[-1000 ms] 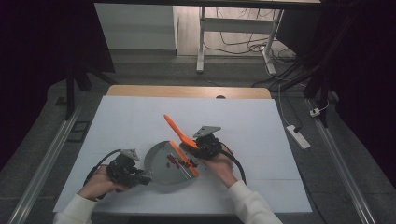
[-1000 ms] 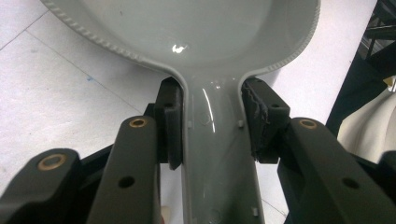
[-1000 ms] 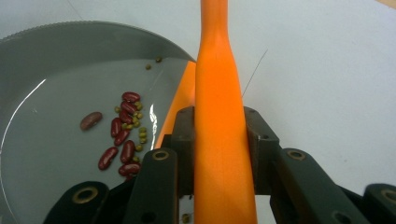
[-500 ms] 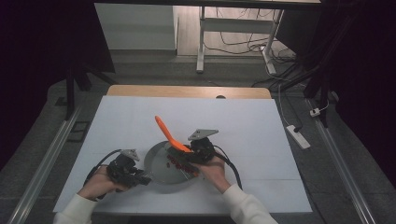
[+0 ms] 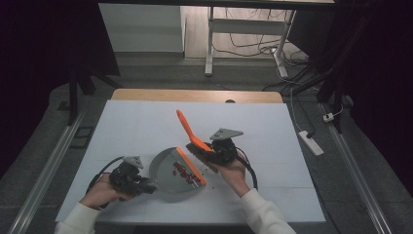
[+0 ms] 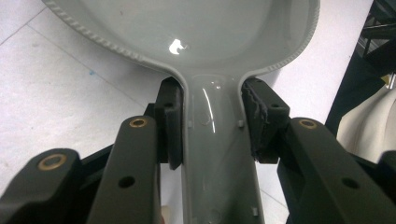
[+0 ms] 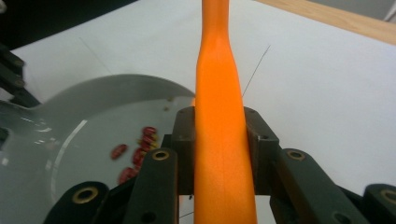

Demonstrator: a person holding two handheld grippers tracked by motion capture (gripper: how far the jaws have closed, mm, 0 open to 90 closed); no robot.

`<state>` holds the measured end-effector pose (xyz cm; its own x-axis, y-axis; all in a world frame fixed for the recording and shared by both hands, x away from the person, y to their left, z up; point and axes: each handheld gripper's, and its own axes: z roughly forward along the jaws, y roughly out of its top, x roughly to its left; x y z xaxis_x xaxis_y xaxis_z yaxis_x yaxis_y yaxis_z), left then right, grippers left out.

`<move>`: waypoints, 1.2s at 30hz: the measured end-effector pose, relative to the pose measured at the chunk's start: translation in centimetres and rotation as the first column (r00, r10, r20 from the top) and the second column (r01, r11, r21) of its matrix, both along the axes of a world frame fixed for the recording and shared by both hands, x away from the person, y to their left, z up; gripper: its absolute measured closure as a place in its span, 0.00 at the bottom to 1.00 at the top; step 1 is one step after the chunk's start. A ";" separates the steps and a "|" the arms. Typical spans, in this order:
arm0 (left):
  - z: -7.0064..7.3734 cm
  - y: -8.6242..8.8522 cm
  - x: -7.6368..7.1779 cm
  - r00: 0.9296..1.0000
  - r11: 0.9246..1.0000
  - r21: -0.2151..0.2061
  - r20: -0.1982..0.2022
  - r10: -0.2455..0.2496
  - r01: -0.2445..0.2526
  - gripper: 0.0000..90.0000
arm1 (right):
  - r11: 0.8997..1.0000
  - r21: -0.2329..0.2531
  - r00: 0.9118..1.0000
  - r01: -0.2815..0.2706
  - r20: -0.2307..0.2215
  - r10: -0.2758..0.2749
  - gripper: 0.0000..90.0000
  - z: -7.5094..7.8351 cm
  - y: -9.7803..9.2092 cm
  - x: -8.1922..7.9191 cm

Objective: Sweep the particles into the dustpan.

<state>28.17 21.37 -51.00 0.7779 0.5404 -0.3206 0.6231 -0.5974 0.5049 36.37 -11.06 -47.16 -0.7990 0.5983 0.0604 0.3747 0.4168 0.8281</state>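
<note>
White tabletop (image 5: pixel 146 126) carried a grey dustpan (image 5: pixel 168 170) at six o'clock, red bits (image 5: pixel 181 170) inside. Left gripper (image 5: pixel 146 185) pinched its handle. Right gripper (image 5: pixel 207 149) clamped the orange brush (image 5: pixel 187 129), which leaned toward eleven o'clock.

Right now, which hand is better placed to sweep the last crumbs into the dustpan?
Right. The right gripper is shut on the orange brush beside the pan's orange lip, while the left gripper clamps the grey dustpan handle, steadying it with red bits inside.
</note>
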 end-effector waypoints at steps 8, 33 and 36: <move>0.1 0.4 -0.6 1.000 1.000 0.004 0.008 -0.019 0.019 0.68 | 0.998 -0.043 0.999 0.051 0.004 -0.051 0.78 -0.2 -2.1 -0.1; 0.2 -0.3 -1.0 0.998 0.998 0.012 0.004 -0.055 0.055 0.68 | 0.989 -0.147 1.000 -0.018 -0.006 0.017 0.78 -2.4 1.2 -1.1; 0.2 -0.3 -1.0 0.998 0.998 0.012 0.003 -0.055 0.055 0.68 | 0.991 -0.124 0.999 -0.045 -0.025 0.042 0.78 -2.6 1.9 -1.6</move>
